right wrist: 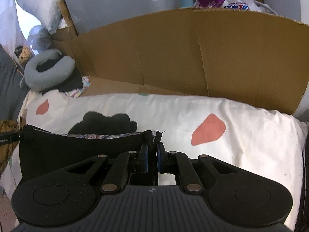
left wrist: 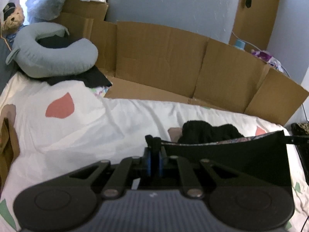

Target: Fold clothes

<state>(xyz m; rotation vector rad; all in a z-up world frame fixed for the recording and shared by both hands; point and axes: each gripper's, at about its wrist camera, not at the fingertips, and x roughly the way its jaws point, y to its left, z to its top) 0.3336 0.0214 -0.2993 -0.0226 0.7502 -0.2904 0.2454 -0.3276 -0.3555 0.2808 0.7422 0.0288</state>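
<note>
Over a white bedsheet with pink patches (right wrist: 231, 135), a black garment with patterned lining (left wrist: 231, 158) hangs stretched. Left gripper (left wrist: 154, 145) and right gripper (right wrist: 152, 141) each pinch a top corner, jaws closed on cloth.

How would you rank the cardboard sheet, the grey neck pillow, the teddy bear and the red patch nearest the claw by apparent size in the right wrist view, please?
1. cardboard sheet
2. grey neck pillow
3. red patch, though nearness enlarges it
4. teddy bear

black garment (left wrist: 231, 160) stretched between grippers with its lower part hidden behind the gripper body, dark knit heap (right wrist: 108, 123) partly hidden behind its top edge, teddy bear (left wrist: 12, 19) blurred, brown fabric (right wrist: 7, 129) cut off at left edge
</note>
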